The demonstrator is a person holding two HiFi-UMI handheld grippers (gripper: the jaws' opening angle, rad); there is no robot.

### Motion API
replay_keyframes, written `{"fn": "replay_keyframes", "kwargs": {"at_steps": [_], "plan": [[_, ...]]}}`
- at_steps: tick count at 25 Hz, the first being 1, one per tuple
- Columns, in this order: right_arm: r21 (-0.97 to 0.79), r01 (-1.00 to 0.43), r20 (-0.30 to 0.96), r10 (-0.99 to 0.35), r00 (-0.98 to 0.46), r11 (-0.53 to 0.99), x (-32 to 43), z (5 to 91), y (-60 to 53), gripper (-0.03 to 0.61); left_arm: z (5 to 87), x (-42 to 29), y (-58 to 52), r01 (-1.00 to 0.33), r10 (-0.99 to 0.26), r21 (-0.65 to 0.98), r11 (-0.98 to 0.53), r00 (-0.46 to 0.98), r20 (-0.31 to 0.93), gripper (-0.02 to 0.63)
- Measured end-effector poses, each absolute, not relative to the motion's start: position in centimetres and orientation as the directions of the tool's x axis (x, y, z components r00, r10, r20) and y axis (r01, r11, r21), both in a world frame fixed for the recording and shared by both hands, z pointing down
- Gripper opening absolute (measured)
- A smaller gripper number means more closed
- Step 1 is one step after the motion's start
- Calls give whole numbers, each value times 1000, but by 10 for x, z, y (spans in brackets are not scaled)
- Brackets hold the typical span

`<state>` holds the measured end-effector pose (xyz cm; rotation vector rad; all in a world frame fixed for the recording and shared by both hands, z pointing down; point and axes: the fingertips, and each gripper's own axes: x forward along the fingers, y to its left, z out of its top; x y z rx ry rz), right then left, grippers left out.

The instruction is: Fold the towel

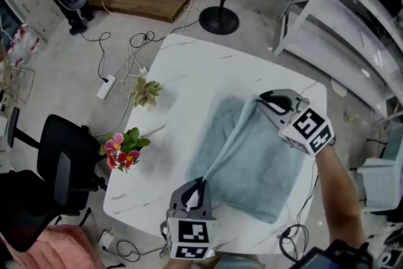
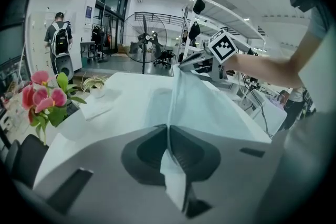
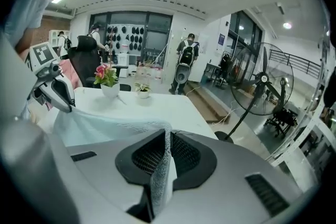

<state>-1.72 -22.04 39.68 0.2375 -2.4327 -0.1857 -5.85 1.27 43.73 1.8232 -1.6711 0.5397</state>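
The light blue towel (image 1: 252, 160) lies on the right part of the white counter (image 1: 182, 66), close to its near edge. The left and far parts are bare but for pink flowers (image 1: 123, 149) and a small green plant (image 1: 146, 91) by the left edge. The left gripper (image 1: 196, 186) has its jaws pinched tight on the towel's near corner and the right gripper (image 1: 262, 99) on its far corner, so the edge between them is lifted and pulled straight, running near to far and a bit right.
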Motion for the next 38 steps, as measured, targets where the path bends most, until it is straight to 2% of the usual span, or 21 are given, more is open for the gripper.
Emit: {"fn": "replay_keyframes", "kwargs": {"at_steps": [8, 23, 29, 30, 32, 35, 38], "plan": [[254, -85, 569, -220, -792, 964, -61, 383, -228, 44, 433, -89, 9, -988, -753, 152, 27, 80, 653, 25], [154, 20, 758, -105, -644, 988, -86, 504, -240, 51, 508, -106, 9, -987, -619, 158, 34, 104, 778, 25], [72, -19, 757, -67, -649, 997, -85, 513, -242, 48, 509, -111, 4, -985, -629, 167, 48, 101, 771, 25], [46, -18, 759, -46, -650, 999, -86, 512, -241, 67, 507, -113, 4, -982, -640, 176, 64, 95, 763, 26], [-11, -18, 743, -4, -670, 1000, -88, 498, -240, 187, 498, -118, 6, -978, -667, 190, 89, 83, 740, 48], [-48, -47, 668, -3, -744, 998, -92, 459, -245, 199, 481, -123, 9, -981, -694, 180, 77, 77, 715, 97], [-66, -99, 584, -42, -811, 993, -85, 424, -254, 199, 462, -124, 13, -988, -712, 138, 68, 49, 700, 104]]}}
